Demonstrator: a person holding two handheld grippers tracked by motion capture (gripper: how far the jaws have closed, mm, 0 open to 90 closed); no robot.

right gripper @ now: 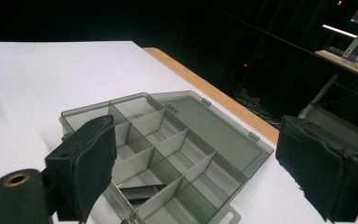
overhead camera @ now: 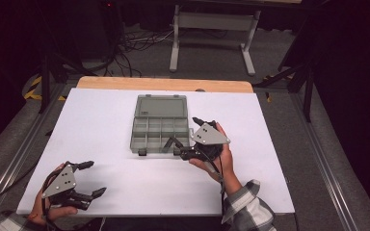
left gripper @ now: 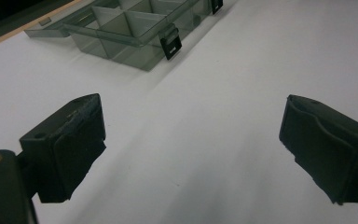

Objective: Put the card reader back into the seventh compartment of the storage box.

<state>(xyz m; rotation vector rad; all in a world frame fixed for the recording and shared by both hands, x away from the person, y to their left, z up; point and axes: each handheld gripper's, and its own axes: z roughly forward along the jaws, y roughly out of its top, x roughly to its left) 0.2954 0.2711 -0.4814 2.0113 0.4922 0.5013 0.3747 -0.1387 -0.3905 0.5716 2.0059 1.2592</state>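
The organizer box (overhead camera: 160, 124) is lying open on the desk (overhead camera: 101, 120); I'm holding my right tongs (overhead camera: 185, 147) gaping beside it, my left tongs (overhead camera: 92, 179) spread wide, nothing gripped yet.

A lab or recording studio: black curtains (overhead camera: 351, 57) wall off the space beyond the grippers, cables (overhead camera: 130, 45) sprawl over grey carpet, and a white-covered table (overhead camera: 115, 120) lies beneath them.

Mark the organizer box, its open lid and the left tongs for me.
organizer box (overhead camera: 160, 136), high view, on a divider in the middle of the compartments.
open lid (right gripper: 214, 126), right gripper view, on the flat inner face of the lid.
left tongs (overhead camera: 93, 178), high view, midway between the two fingertips.
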